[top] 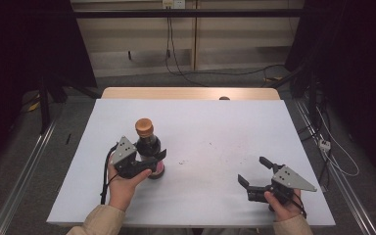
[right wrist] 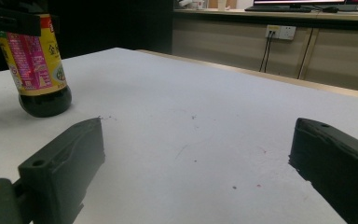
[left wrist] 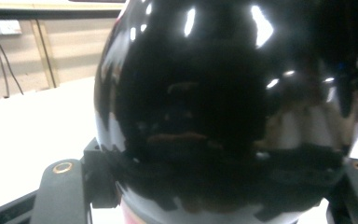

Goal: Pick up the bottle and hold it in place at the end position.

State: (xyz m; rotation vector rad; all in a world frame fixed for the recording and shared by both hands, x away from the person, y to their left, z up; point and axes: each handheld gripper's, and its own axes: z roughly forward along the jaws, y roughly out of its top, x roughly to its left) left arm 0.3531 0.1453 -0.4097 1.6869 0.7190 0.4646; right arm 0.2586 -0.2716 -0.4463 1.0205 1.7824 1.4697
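My left jaws grip the bottle [top: 148, 147] upright on the desk [top: 215, 142]; my right jaws stand open, well apart. I should lift straight, keeping it vertical.

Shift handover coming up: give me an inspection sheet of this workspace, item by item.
Surface: white table top, faint specks and scuffs near the middle; wooden edge at the far side.
Job's things: dark sauce bottle with orange cap, upright, with a pink and yellow label.
Clutter: small brown object at the far table edge, too small to identify.
Grippers: left claw shut on the bottle's body; right claw open, resting low over the table, nothing between its jaws.
Cables: black cable trailing from the left claw; more cables on the floor beyond the table.
Surroundings: wall sockets, dark frame posts, grey floor.
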